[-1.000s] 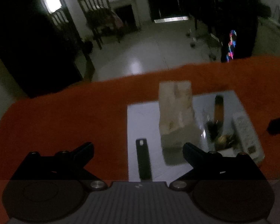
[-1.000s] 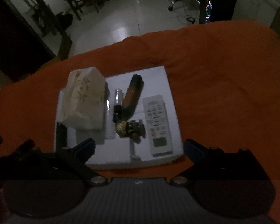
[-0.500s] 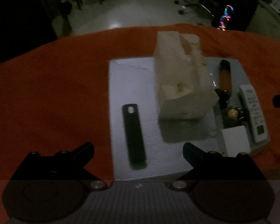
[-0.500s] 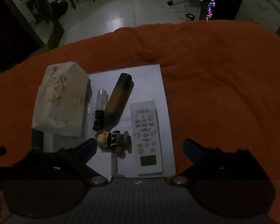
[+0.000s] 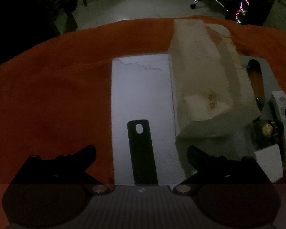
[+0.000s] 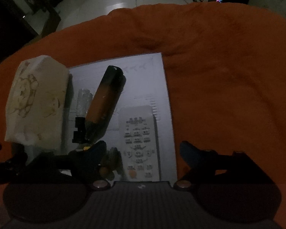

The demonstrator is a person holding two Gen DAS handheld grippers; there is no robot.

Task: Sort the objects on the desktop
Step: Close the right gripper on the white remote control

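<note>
A white board (image 5: 141, 91) lies on the orange cloth. On it are a flat black bar (image 5: 142, 152), a cream tissue pack (image 5: 202, 80), an amber bottle (image 6: 104, 103), a small clear bottle (image 6: 83, 103), a small figurine (image 5: 267, 131) and a white remote (image 6: 138, 143). My left gripper (image 5: 141, 154) is open, its fingers on either side of the black bar, just above it. My right gripper (image 6: 143, 152) is open over the remote, which lies between its fingers; its left finger hides most of the figurine.
The orange cloth (image 6: 228, 95) covers the whole table and is wrinkled at the back right. A white block (image 5: 268, 162) sits at the board's near right corner. Beyond the table are a dim floor, chairs and a lit computer case (image 5: 242, 11).
Both grippers have moved forward and down toward the board. The black bar now lies between the left fingers and the remote between the right fingers. Both stayed open.
</note>
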